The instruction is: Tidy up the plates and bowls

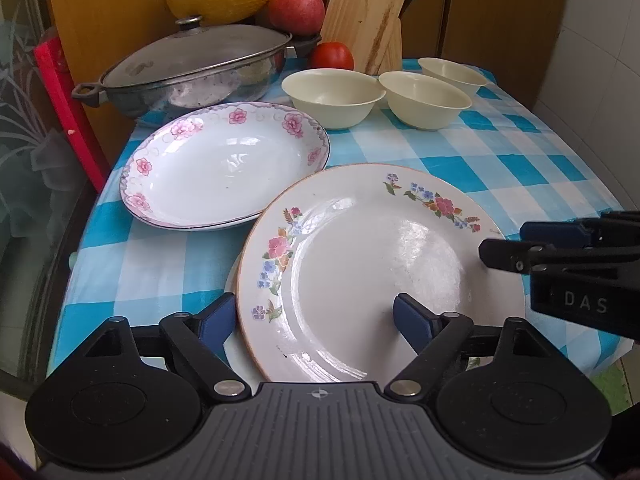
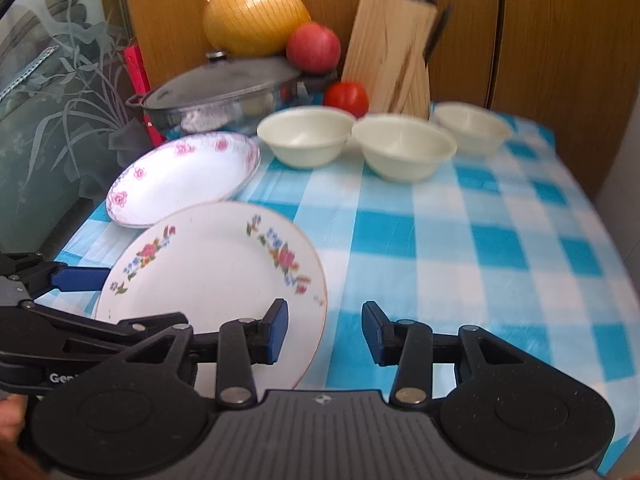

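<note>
A flat plate with small mixed flowers (image 1: 360, 260) lies near the table's front edge on top of another white plate whose rim just shows. My left gripper (image 1: 312, 320) is open and straddles this plate's left rim, one pad outside it and one over its middle. My right gripper (image 2: 325, 332) is open across the plate's (image 2: 212, 268) right rim, touching nothing that I can see. Behind lies a deep plate with pink roses (image 1: 224, 164). Three cream bowls (image 1: 332, 96) (image 1: 424, 98) (image 1: 452, 72) stand in a row further back.
A lidded steel pot (image 1: 192, 64) stands at the back left, with a tomato (image 1: 333, 56), an apple (image 1: 296, 6) and a wooden knife block (image 1: 368, 12) behind the bowls. A frosted glass panel (image 2: 48, 120) borders the left side. Blue checked cloth (image 2: 480, 260) covers the table.
</note>
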`<state>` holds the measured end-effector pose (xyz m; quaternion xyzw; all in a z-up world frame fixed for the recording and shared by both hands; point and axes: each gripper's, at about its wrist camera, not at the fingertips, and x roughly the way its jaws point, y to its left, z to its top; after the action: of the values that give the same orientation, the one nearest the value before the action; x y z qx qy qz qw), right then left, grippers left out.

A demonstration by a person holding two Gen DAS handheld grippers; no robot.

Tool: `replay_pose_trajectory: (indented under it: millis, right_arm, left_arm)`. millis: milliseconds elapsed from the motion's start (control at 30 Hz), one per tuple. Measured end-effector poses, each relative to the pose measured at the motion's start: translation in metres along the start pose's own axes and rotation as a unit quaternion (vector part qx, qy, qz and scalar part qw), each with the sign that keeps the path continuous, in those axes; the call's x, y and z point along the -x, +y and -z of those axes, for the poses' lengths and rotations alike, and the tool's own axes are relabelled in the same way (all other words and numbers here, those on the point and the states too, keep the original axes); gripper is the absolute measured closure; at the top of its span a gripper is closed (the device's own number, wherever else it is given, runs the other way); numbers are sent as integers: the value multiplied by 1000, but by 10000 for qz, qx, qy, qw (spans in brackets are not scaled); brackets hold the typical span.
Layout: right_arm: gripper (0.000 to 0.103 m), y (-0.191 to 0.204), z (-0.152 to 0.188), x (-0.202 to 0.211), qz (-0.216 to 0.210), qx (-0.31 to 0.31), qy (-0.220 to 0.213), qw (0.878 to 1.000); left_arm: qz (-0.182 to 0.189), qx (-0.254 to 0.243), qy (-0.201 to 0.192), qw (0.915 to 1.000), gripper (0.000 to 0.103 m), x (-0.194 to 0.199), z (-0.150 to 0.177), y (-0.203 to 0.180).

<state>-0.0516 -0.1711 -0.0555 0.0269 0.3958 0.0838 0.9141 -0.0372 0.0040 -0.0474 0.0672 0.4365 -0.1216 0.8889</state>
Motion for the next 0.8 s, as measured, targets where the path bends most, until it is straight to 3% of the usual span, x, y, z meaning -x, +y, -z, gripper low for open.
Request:
replay_pose_trajectory:
  millis: [100,467,600,800]
  right_arm:
    - [64,-1,1,-3,-290,-117,134,9994]
    - [64,6,5,-2,-369,-5,207,9991]
    - [64,12,3,1,-64,242,-41,9997]
    - [64,-2,-2,1,-17,-109,-99,9999]
  left_arm:
    - [98,-21,12,9999,14,0,1,0]
    - [208,166,22,9996,15,3,1,5]
    - [127,134,6,9998,16,2,0,6]
    - [200,381,-25,9991,16,6,-3,17]
